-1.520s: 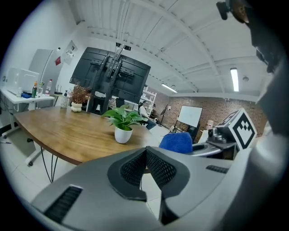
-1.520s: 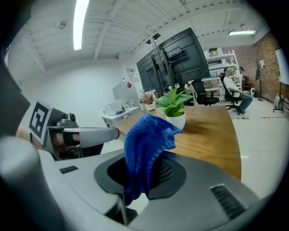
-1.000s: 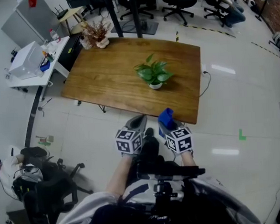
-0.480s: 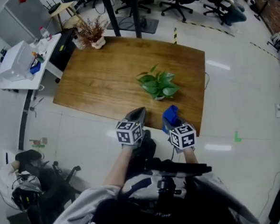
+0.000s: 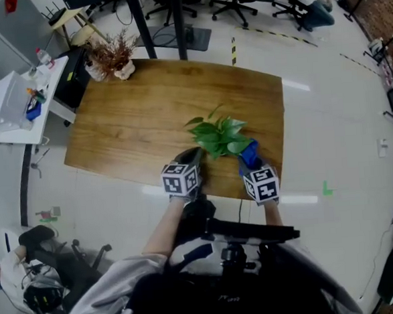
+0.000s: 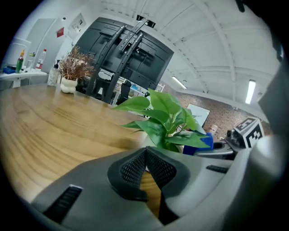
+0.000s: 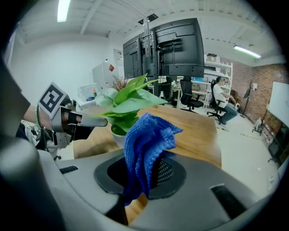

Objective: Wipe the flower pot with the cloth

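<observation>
Nubbly blue cloth (image 7: 146, 140) upright, pinched by right tongs (image 7: 145, 168); left tongs (image 6: 145, 152) pressed together, empty, near seemingly white pot (image 7: 117, 136)

The white flower pot (image 7: 116, 136), green-leaved, stands upright mid-frame; the crumpled blue cloth (image 7: 146, 140) is just right of it, pinched in the right claw (image 7: 144, 173).

I'm looking into an open office or lab: swivel chairs (image 5: 229, 6) stand on a glossy white floor (image 5: 335, 130) beyond the wooden counter (image 5: 133, 117). A white side desk (image 5: 17, 132) holds bottles (image 5: 40, 58). A person (image 7: 221, 97) sits by shelves (image 7: 219, 63) near a brick wall (image 7: 255, 85).
</observation>
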`<act>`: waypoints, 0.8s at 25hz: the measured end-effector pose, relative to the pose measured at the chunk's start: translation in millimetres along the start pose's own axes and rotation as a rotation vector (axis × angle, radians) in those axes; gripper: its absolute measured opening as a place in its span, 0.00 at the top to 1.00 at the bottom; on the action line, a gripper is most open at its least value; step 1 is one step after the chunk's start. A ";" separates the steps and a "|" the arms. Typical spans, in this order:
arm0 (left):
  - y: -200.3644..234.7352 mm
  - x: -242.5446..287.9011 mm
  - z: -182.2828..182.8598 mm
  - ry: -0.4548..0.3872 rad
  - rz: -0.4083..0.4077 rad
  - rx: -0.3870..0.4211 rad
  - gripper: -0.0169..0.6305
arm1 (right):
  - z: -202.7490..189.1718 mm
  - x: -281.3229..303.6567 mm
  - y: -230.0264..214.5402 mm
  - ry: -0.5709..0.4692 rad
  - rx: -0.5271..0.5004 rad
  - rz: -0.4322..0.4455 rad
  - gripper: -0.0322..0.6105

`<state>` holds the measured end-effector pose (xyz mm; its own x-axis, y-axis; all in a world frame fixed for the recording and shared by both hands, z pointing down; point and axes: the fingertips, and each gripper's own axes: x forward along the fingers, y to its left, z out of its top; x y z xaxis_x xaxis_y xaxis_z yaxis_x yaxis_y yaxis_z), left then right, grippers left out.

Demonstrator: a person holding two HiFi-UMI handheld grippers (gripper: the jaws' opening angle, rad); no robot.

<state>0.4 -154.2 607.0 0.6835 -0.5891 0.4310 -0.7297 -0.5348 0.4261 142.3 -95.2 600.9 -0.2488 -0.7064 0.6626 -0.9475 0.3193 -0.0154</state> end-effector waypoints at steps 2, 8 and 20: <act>6.7 8.0 1.9 0.017 -0.004 -0.003 0.97 | 6.4 9.3 -5.2 0.015 -0.058 -0.013 0.83; 12.5 28.4 9.2 0.048 -0.047 0.001 0.97 | 10.8 38.1 -5.1 0.062 -0.175 0.005 0.83; 23.6 45.6 13.5 0.083 -0.058 0.008 0.97 | -11.2 56.5 32.0 0.154 -0.198 0.100 0.83</act>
<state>14.0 -201.9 625.9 0.7236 -0.5051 0.4704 -0.6888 -0.5716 0.4458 100.2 -117.8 646.2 -0.2916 -0.5653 0.7716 -0.8580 0.5112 0.0502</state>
